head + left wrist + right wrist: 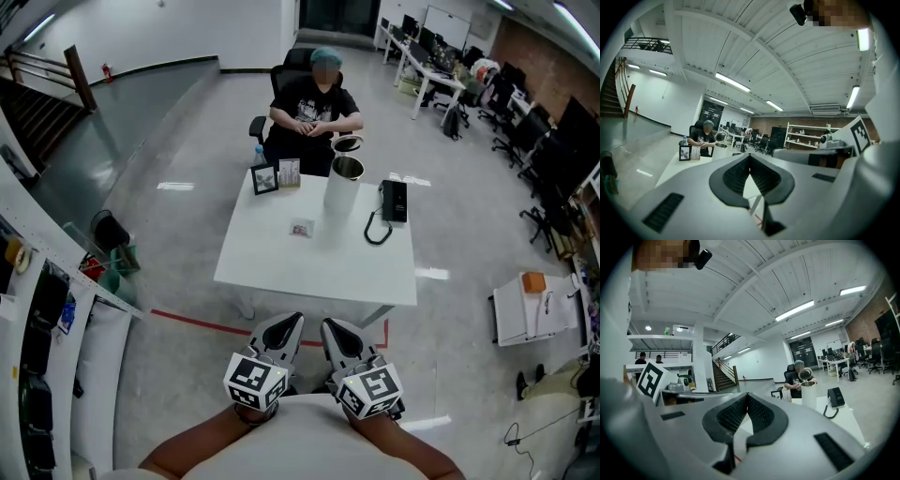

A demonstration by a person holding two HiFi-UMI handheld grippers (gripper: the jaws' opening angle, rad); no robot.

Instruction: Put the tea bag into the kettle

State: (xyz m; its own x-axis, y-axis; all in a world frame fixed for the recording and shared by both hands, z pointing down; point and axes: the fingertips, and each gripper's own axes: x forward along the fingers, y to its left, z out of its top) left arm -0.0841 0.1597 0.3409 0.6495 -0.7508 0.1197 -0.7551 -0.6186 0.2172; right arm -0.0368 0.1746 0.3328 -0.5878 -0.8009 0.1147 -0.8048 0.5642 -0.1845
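Overhead, your left gripper (284,325) and right gripper (336,330) hang side by side near you. On the table (281,267) beyond, the tea bag (301,228) lies left of the open kettle (343,184). Left gripper view: jaws clenched, empty. Right gripper view: the same.

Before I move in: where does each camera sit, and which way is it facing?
Head view: on the person's head, facing steeply down at table, kettle, tea bag; forearms, left claw and right claw show below.
Left gripper view: on the left claw, facing along its shut jaws toward a seated person; right claw's cube shows at right.
Right gripper view: on the right claw, facing along its shut jaws toward kettle and phone; left claw's cube at left.
Shared: all three show table and seated person.
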